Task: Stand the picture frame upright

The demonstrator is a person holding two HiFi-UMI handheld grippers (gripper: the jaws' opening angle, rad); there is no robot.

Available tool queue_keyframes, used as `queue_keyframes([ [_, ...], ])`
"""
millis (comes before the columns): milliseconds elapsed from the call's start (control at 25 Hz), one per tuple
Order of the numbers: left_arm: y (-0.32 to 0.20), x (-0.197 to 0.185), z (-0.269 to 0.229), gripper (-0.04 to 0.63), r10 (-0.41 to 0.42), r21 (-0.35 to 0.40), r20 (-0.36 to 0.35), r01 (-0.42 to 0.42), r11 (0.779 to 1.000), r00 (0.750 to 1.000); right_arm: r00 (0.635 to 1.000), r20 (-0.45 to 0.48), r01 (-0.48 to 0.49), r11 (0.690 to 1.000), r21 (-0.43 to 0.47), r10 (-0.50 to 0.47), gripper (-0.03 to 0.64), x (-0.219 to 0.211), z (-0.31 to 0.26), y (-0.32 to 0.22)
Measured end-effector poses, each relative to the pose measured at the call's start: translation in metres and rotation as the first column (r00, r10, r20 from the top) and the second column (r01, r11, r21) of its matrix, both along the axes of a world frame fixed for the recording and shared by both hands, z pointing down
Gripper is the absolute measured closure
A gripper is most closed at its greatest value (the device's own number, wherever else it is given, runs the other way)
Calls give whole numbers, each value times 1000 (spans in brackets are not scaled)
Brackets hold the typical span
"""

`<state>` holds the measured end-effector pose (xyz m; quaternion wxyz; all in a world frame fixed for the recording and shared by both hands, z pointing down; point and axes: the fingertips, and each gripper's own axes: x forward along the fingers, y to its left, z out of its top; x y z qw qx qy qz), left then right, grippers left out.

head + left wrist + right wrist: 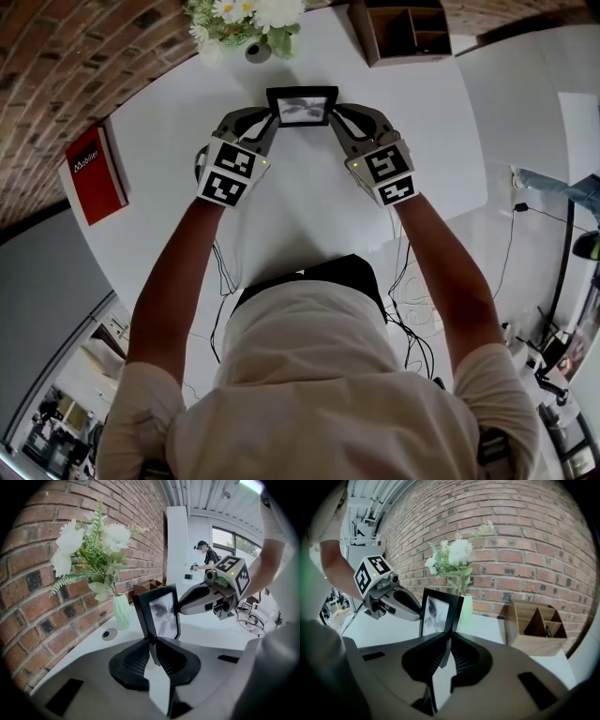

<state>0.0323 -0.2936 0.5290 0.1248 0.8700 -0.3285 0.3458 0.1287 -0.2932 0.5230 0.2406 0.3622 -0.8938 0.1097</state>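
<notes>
Cream shirt (319, 394) and both bare arms fill the lower half of the head view, reaching over the white surface (309, 220). At upper centre the left tongs (273, 120) clamp the picture frame (302, 106) by its left edge and the right tongs (332, 118) by its right edge, holding it near upright, just below the flower vase (251, 21).

"mobilier" on the red book (94, 178)

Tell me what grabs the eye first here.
A black picture frame is held above the white table, its left edge clamped by the left hand-held gripper and its right edge by the right hand-held gripper. Behind it, white flowers stand by the brick wall. A red book lies near the table's left edge.
</notes>
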Motion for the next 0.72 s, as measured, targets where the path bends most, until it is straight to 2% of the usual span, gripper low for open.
queue_keyframes([
  [720,-44,3,1,555,-42,109,54,36,993,998,997,-55,51,995,80,-47,581,3,6,-43],
])
